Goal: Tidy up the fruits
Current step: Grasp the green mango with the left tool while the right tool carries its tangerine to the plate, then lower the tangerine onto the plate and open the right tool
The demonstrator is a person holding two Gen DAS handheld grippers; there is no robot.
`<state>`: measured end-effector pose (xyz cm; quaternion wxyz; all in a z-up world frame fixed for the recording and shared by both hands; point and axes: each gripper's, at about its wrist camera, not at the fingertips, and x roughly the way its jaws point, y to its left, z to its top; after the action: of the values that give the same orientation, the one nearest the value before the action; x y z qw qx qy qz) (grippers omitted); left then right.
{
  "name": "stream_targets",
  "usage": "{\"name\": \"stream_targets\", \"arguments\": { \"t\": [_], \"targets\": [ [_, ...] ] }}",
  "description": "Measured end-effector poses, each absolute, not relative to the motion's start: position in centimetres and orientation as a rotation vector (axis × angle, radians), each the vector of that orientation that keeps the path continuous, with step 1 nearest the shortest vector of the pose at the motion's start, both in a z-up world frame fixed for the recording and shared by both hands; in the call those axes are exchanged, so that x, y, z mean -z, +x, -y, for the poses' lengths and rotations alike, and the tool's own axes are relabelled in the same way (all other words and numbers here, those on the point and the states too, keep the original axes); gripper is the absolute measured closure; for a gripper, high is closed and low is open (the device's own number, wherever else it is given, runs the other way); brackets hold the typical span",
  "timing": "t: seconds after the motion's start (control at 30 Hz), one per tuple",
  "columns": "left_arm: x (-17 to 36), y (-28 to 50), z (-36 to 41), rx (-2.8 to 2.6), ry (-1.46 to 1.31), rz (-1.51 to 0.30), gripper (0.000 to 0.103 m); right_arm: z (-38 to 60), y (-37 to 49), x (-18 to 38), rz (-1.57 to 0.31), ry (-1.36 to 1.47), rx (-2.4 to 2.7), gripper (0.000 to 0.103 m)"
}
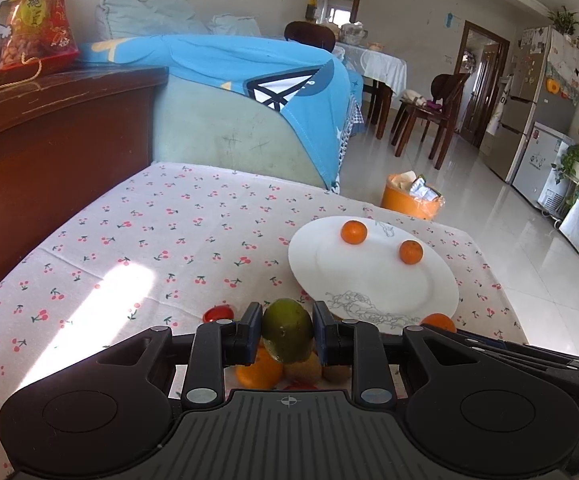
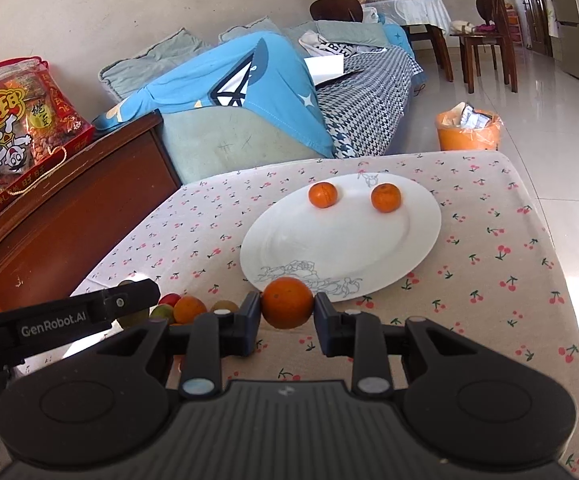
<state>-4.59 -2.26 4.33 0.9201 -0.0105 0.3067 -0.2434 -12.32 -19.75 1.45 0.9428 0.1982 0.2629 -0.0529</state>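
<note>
My left gripper (image 1: 286,330) is shut on a green citrus fruit (image 1: 287,330), held above a small pile of fruit: an orange (image 1: 258,372), kiwis (image 1: 301,370) and a red tomato (image 1: 218,314). My right gripper (image 2: 287,308) is shut on an orange (image 2: 287,307), just short of the near rim of the white plate (image 2: 341,248). Two small oranges (image 2: 322,195) (image 2: 386,198) lie on the plate's far side; the left wrist view shows them too (image 1: 354,232) (image 1: 411,251). The left gripper's body (image 2: 89,312) shows at the left of the right wrist view.
The cherry-print tablecloth (image 1: 149,248) covers the table. A dark wooden cabinet (image 1: 49,136) with a red snack bag (image 1: 13,20) stands at the left. Behind are a sofa with a blue cloth (image 1: 249,68) and an orange waste bin (image 1: 411,196) on the floor.
</note>
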Motion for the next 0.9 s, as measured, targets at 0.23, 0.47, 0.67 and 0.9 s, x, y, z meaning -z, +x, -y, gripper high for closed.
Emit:
{"name": "stream_targets", "arguments": {
  "t": [0.23,0.47,0.67,0.9],
  "targets": [
    [-4.0,-2.9,4.7,0.520,-0.013,-0.648,0.078,21.4,-11.7,-1.3,-0.524,0.447,0.139,0.074],
    [-3.1,-1.0,6.7,0.538,0.000,-0.677,0.078,22.3,-10.3,-0.5,-0.538,0.470,0.155,0.074],
    [-2.4,0.3,7.7,0.551,-0.005,-0.692,0.079,22.8,-9.4,0.2,-0.545,0.486,0.178,0.074],
    [-1.8,1.5,8.7,0.564,-0.001,-0.711,0.078,23.3,-8.6,0.8,-0.549,0.493,0.205,0.071]
  ]
}}
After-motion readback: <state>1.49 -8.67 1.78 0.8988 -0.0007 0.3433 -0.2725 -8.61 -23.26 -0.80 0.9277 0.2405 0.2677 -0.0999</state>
